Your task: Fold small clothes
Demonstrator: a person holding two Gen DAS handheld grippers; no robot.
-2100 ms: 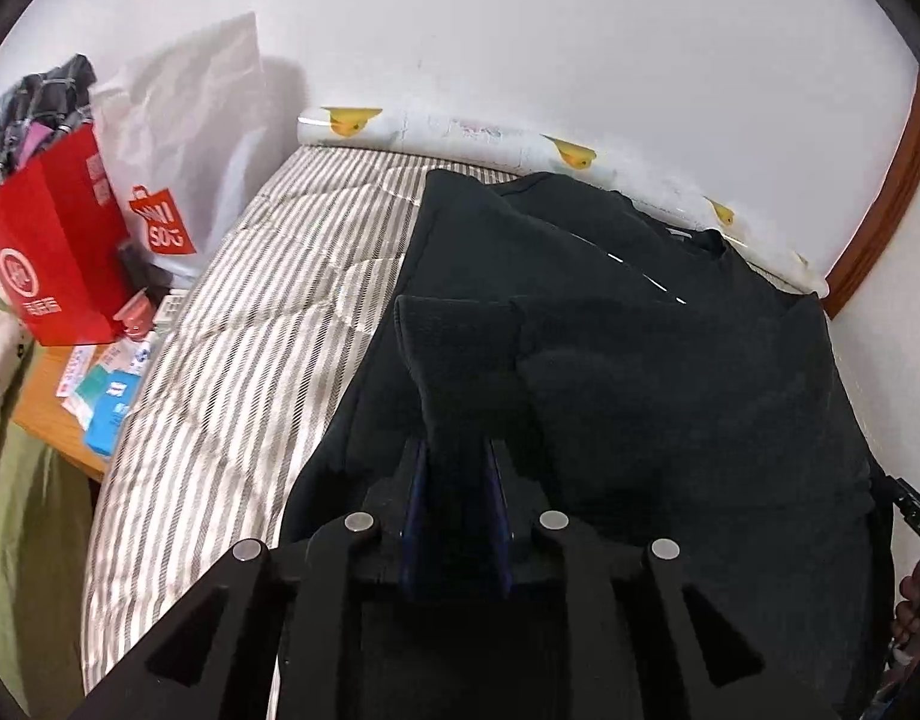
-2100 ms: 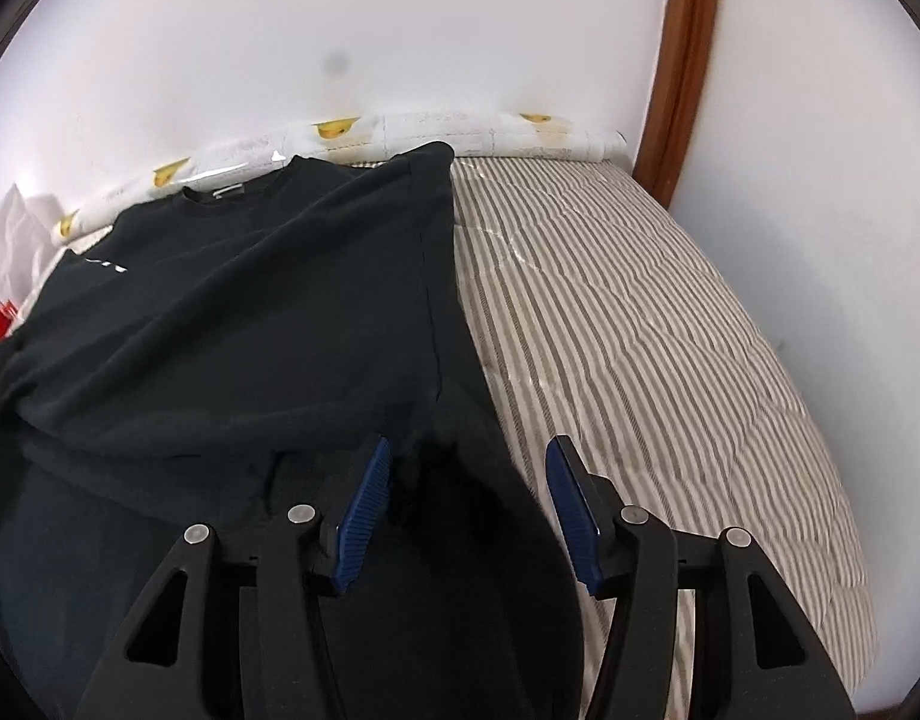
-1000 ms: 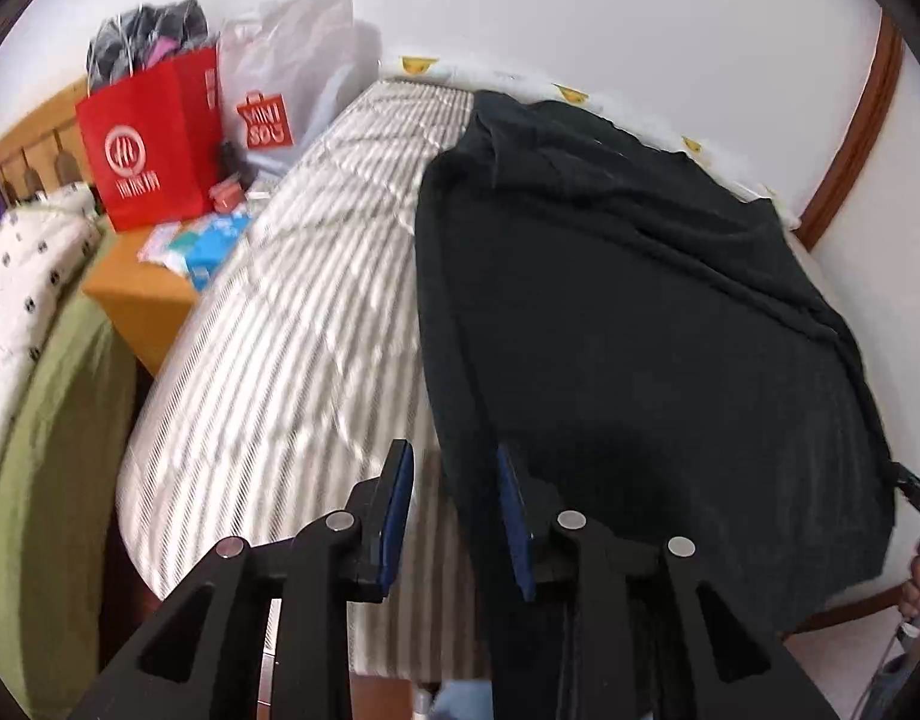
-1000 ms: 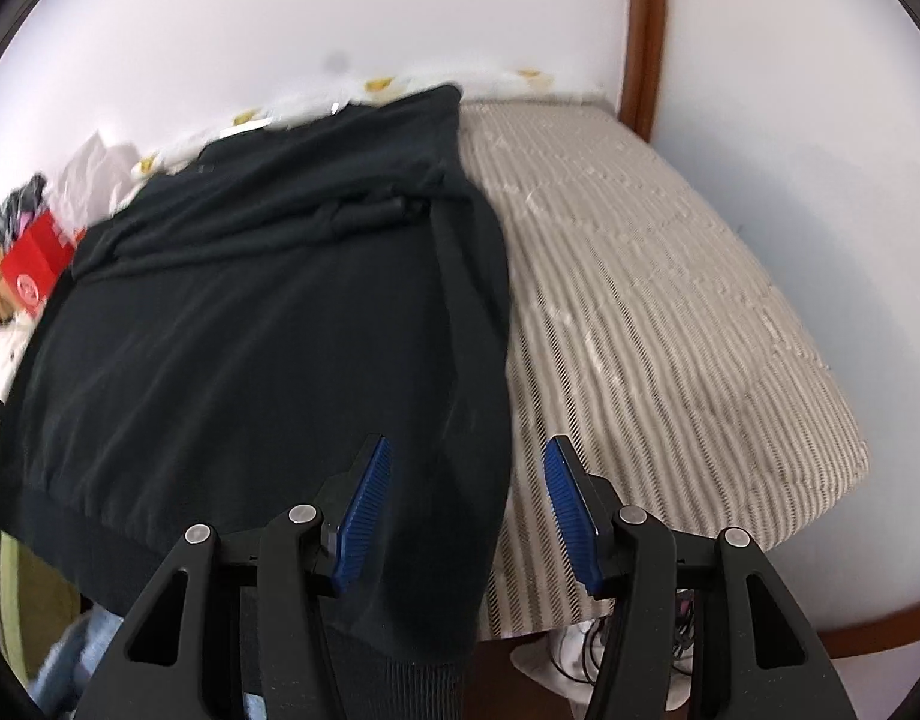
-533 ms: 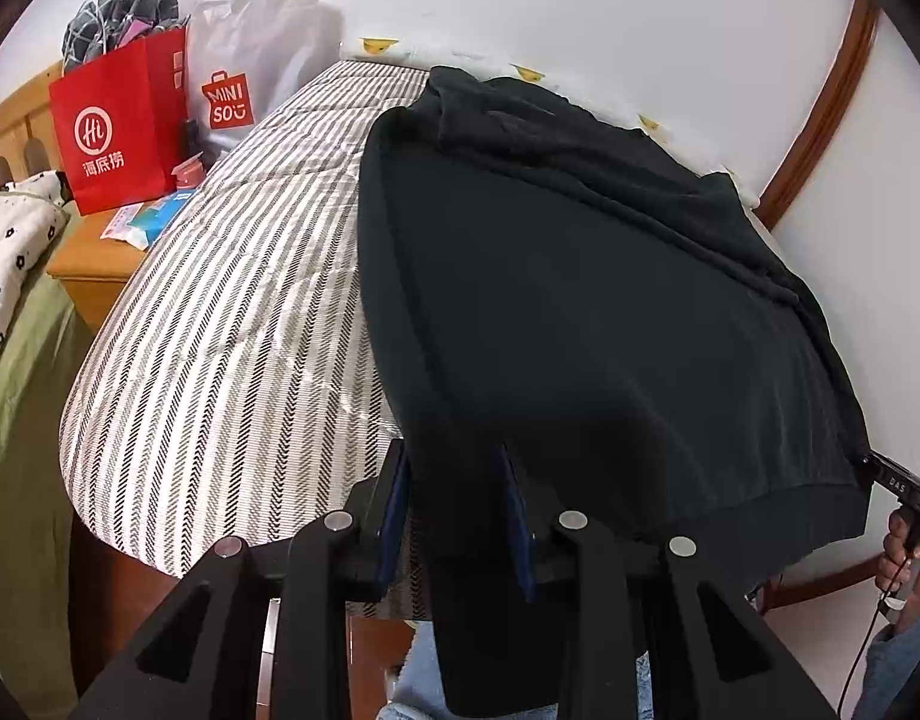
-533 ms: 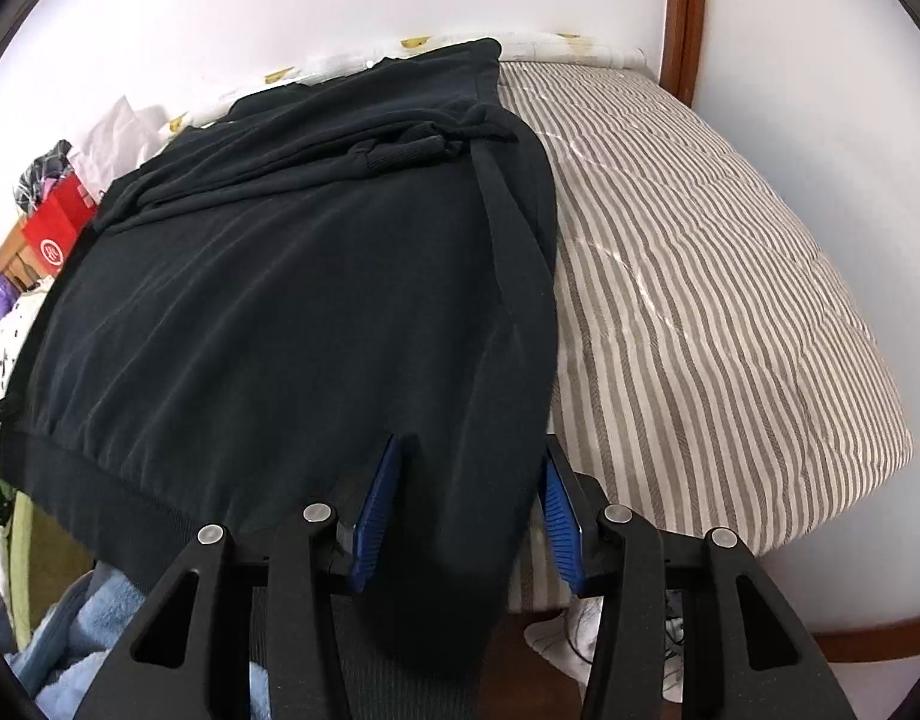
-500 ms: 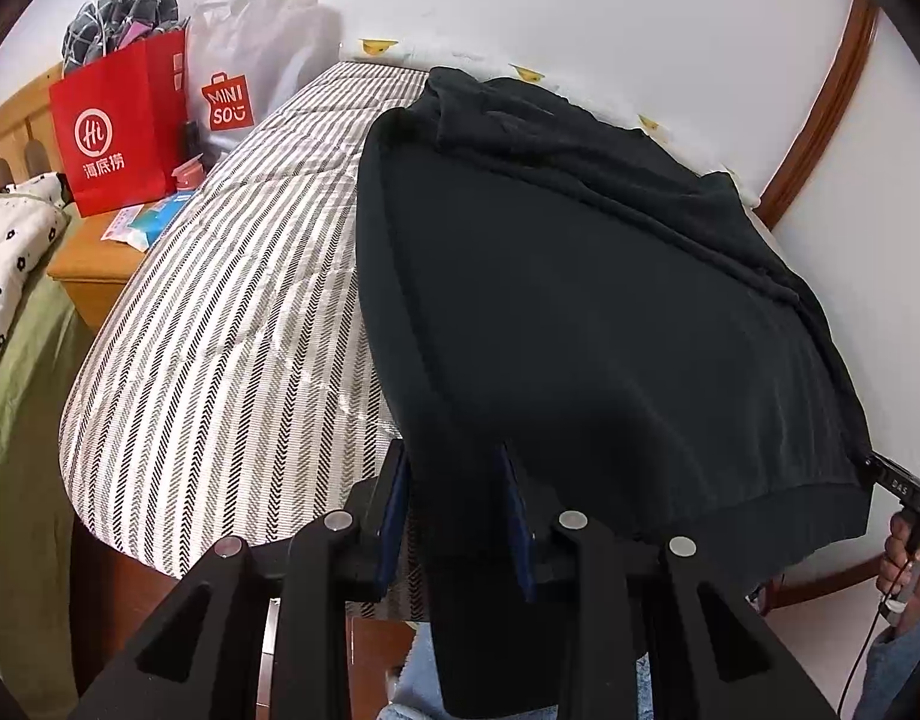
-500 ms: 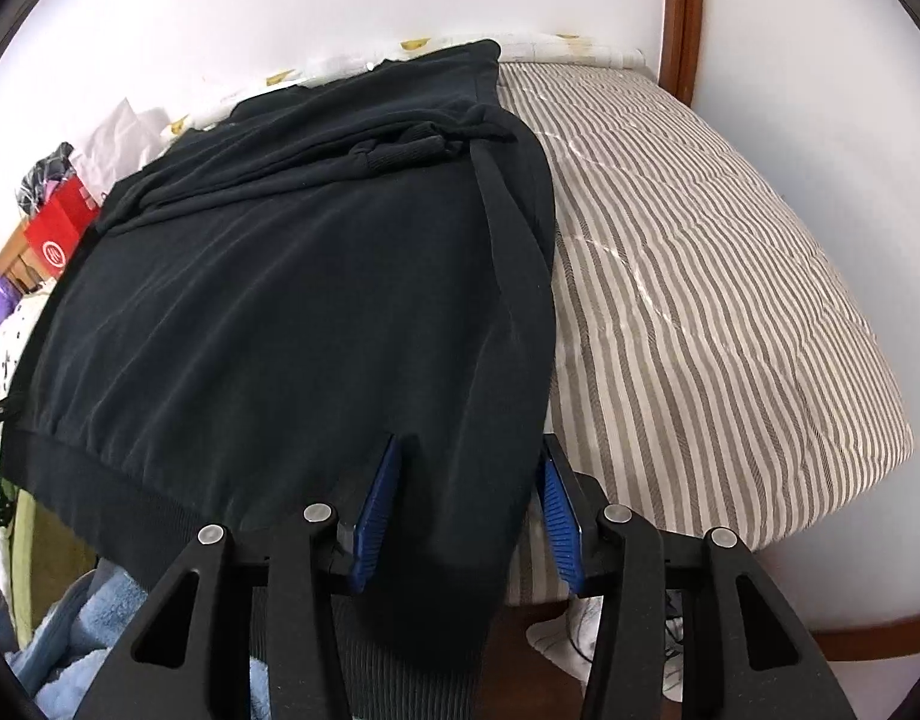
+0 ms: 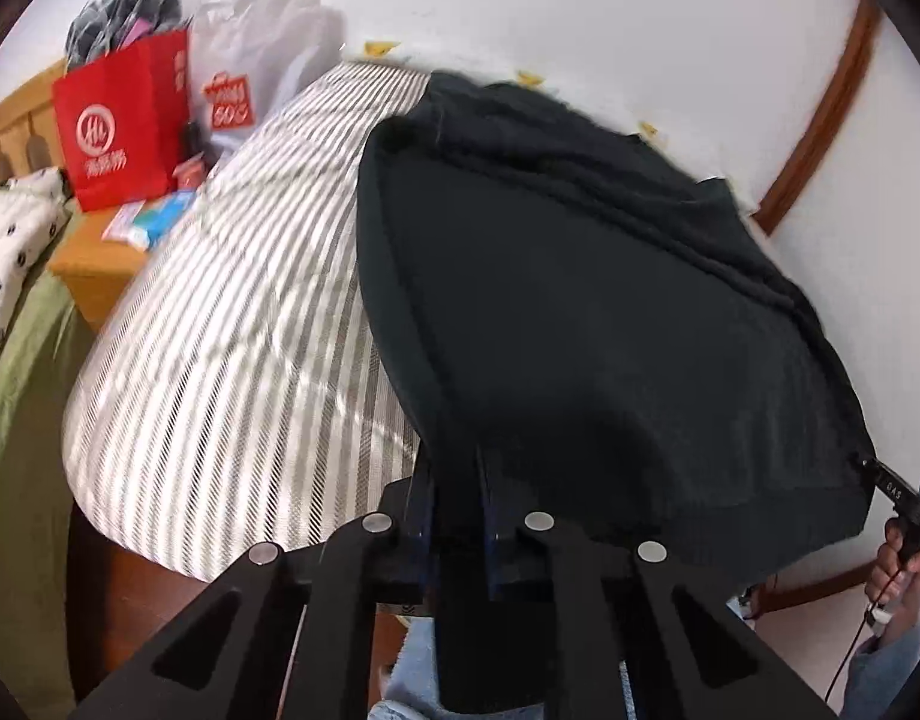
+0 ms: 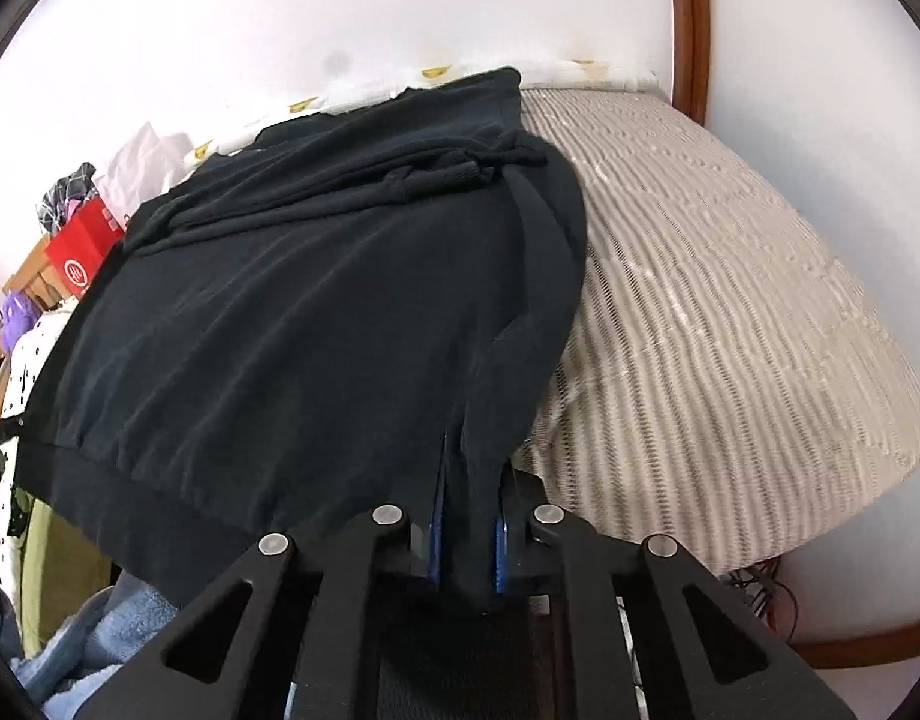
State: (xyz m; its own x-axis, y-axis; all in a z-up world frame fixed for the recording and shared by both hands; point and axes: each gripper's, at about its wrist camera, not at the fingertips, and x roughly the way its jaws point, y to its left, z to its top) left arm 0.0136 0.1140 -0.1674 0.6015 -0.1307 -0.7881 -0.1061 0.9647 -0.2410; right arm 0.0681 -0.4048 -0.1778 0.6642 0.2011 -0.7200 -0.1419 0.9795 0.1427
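Observation:
A black sweatshirt (image 9: pixel 580 300) lies spread on the striped bed (image 9: pixel 220 330), its ribbed hem hanging over the near edge. My left gripper (image 9: pixel 457 468) is shut on the hem's left corner, and cloth fills the gap between its blue pads. The sweatshirt (image 10: pixel 310 300) fills the left half of the right wrist view, sleeves bunched across its far part. My right gripper (image 10: pixel 469 480) has its jaws closing on the hem's right corner, pads pressing the dark fabric. At the left wrist view's right edge, a hand (image 9: pixel 898 564) holds that right gripper.
A red paper bag (image 9: pixel 118 132) and a white shopping bag (image 9: pixel 250 78) stand on a wooden bedside table (image 9: pixel 94 264) left of the bed. A green cover (image 9: pixel 16 420) lies lower left. The wall and brown wooden trim (image 9: pixel 820 120) are behind. Bare striped bed (image 10: pixel 730 300) lies right of the sweatshirt.
The right gripper's jaws have come together from wide apart onto the hem's right corner. The left jaws have pinched tighter on the left corner. The sweatshirt lies much as before.

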